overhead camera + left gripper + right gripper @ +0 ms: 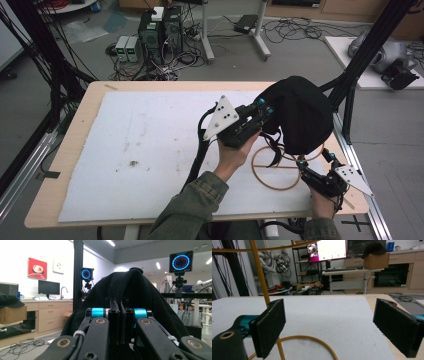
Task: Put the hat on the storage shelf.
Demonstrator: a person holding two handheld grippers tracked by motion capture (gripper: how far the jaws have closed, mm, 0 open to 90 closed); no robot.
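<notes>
A black hat (300,117) hangs over the top of a yellow wire stand (261,178), whose ring base rests on the white foam sheet (150,150) at the table's right side. My left gripper (263,106) is raised at the hat's left edge and shut on its fabric. In the left gripper view the jaws are pressed together around black cloth, the hat (135,287) rising just ahead of the gripper (119,303). My right gripper (315,157) sits low by the stand's base, open. The right gripper view has its gripper (332,325) spread wide, the stand's upright (260,275) beside the left pad (270,325).
A black frame post (362,50) slants up just right of the hat. The table's right edge (357,192) lies close to my right gripper. Computer cases (160,32) and cables stand on the floor behind the table. The foam sheet's left half is bare.
</notes>
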